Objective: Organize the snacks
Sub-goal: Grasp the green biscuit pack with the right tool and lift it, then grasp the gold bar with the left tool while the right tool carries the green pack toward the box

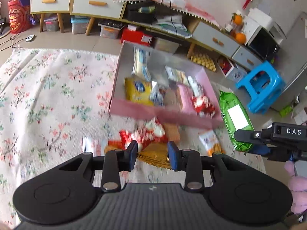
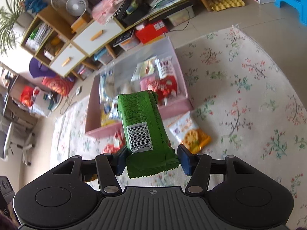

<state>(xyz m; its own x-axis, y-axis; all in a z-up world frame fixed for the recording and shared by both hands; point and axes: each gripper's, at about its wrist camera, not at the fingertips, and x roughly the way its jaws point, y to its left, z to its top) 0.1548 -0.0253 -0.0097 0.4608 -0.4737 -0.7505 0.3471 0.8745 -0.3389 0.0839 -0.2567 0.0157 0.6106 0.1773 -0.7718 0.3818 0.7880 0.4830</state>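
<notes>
A pink box [image 1: 134,108] stands on the floral rug and holds several snack packets. My left gripper [image 1: 153,155] hangs just in front of it, shut on a gold packet [image 1: 153,156] with a serrated edge. Below it on the rug lie a red-and-white packet [image 1: 147,134] and a white-and-orange cracker packet [image 1: 211,141]. My right gripper [image 2: 153,160] is shut on the near end of a long green packet [image 2: 142,122], which is lifted and points toward the pink box [image 2: 103,131]. From the left wrist view the green packet [image 1: 234,115] hangs at the right, beside the box.
The floral rug [image 1: 48,95] spreads wide to the left. Behind the box stands a low cabinet with drawers [image 1: 96,3], with storage bins and a red box [image 1: 137,36] under it. A blue stool [image 1: 262,88] sits at the right on the tiled floor.
</notes>
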